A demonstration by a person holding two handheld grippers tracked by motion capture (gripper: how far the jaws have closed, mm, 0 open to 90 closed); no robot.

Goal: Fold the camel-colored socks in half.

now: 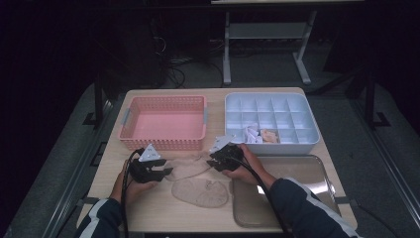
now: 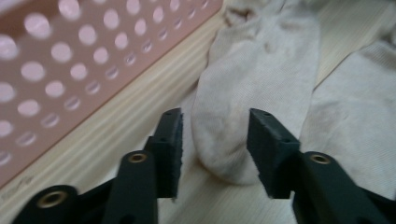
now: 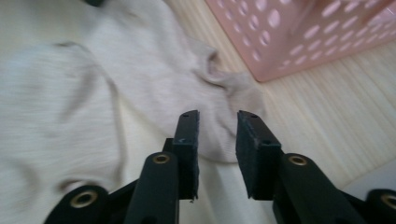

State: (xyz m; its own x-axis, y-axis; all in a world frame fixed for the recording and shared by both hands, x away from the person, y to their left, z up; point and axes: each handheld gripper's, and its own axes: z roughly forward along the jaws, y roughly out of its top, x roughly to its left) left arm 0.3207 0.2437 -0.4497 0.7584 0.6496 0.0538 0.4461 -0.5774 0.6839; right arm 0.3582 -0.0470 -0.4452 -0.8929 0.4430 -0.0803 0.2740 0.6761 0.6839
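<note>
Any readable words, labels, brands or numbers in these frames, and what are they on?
None can be read. The pink basket, white divider tray, metal tray, socks and both grippers show no legible print. Small items in the divider tray are too small to tell.

Dim lab, test table (image 1: 163,208), floor cables (image 1: 171,69)

The high view is looking forward and down from above the person's side, taking in the whole table (image 1: 163,208). Each gripper view is riding low and close, looking along its own jaws over the wood. Both are sharing the pale sock (image 2: 252,70) (image 3: 154,70) and the pink basket (image 2: 70,60) (image 3: 299,32) with the high view.
</note>
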